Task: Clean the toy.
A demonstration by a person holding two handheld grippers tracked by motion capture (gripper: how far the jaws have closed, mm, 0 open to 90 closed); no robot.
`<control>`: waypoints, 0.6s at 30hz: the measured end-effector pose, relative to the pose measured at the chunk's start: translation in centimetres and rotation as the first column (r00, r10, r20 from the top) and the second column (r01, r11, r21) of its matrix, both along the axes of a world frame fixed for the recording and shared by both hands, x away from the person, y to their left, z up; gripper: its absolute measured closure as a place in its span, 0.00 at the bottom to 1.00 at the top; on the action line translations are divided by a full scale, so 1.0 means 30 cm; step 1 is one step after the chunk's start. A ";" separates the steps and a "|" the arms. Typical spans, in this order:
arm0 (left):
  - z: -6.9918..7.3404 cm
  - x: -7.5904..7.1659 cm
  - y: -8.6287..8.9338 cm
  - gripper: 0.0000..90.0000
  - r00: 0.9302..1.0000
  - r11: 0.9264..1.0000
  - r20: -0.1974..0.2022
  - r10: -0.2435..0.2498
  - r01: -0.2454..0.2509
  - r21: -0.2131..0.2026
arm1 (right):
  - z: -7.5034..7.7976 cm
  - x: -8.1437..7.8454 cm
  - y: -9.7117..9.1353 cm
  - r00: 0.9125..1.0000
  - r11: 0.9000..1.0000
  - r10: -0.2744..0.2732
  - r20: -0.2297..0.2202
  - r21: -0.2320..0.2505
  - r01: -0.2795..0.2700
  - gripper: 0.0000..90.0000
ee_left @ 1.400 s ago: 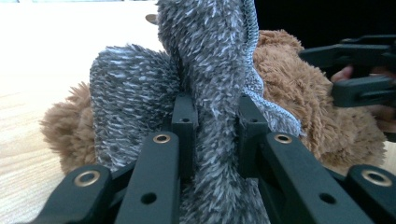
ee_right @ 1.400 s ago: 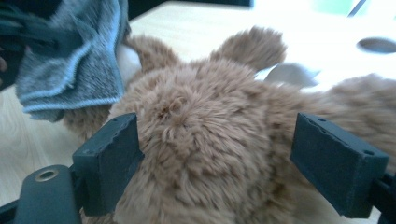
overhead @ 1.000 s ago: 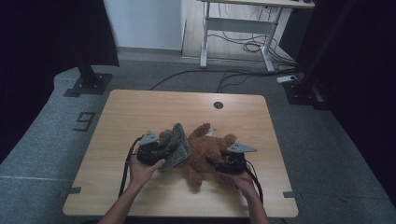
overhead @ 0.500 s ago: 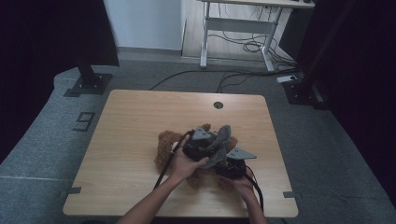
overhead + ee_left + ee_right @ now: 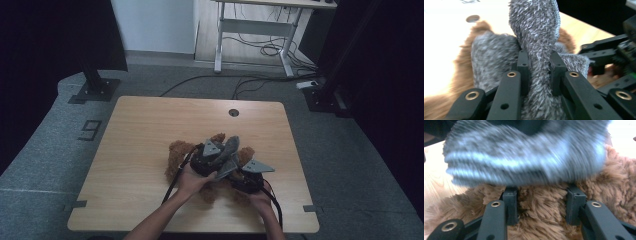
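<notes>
Teddy bear point(image 5: 180, 157), brown and fuzzy, is seen lying on the wooden table point(image 5: 140, 130), a bit toward the near right part of the top, with both grippers parked right on it. A grey fluffy cloth point(image 5: 227, 150) is draped over the bear's middle and partly lifted off it. In the high view the left gripper point(image 5: 220, 159) is reached across from the person's left hand point(image 5: 190, 177), and the cloth is stuck up out of it like a little flag. In the left gripper view that cloth point(image 5: 534, 50) is pinched between the two black pads point(image 5: 523, 67), bunched into a narrow fold with the rest flopped out behind onto brown fur; those jaws have just been closing a touch further on it. The right gripper point(image 5: 239, 176) is set just beside the left one, touching the bear's lower half, with the right hand point(image 5: 261, 197) behind it near the table's front edge. In the right gripper view the brown fur point(image 5: 541, 220) is squeezed between its fingers point(image 5: 510, 202), which have just been closing in on it, and the grey cloth point(image 5: 524, 152) is seen blurred across the top, just above the pinched fur. A round cable hole point(image 5: 233, 112) is spotted in the tabletop, well apart from the bear.
</notes>
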State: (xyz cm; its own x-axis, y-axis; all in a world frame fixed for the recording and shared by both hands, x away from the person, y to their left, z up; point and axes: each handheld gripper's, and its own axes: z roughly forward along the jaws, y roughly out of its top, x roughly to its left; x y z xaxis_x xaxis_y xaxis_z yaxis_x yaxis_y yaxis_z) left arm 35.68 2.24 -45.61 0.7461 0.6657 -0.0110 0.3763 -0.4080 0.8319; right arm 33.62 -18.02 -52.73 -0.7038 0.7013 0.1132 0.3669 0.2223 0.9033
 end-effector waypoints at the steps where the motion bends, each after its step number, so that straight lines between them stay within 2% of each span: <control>1: 0.001 -0.003 0.014 0.84 1.000 1.000 0.013 0.011 -0.011 0.009 | -0.001 0.001 -0.002 1.000 1.000 0.000 0.000 0.004 0.000 0.61; 6: -0.007 0.008 0.126 0.84 0.997 0.997 0.015 0.077 -0.077 0.011 | -0.009 0.003 -0.013 1.000 1.000 0.000 -0.004 0.030 0.000 0.62; 8: -0.009 0.014 0.186 0.84 0.996 0.996 -0.003 0.089 -0.089 -0.028 | -0.008 0.002 -0.014 1.000 0.999 0.002 -0.005 0.032 -0.002 0.62; 11: -0.001 0.003 0.266 0.84 0.994 0.990 0.006 0.105 -0.104 -0.099 | -0.006 -0.001 -0.009 1.000 1.000 0.009 0.002 0.024 -0.009 0.62; 15: 0.012 -0.002 0.340 0.84 0.990 0.980 0.010 0.142 -0.139 -0.145 | -0.007 -0.001 -0.011 1.000 1.000 0.011 0.001 0.028 -0.011 0.62; 18: 0.009 -0.004 0.393 0.84 0.983 0.973 0.013 0.182 -0.179 -0.147 | -0.008 -0.003 -0.012 1.000 1.000 0.007 0.001 0.030 -0.007 0.62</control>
State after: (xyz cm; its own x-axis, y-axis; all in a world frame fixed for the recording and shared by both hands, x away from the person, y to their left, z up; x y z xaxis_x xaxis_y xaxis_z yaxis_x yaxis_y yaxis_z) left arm 35.56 14.03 -45.34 0.6151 0.7822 -0.0989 0.4098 -0.2100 0.8877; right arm 33.54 -18.38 -52.98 -0.7089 0.6926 0.1336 0.3644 0.1973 0.9101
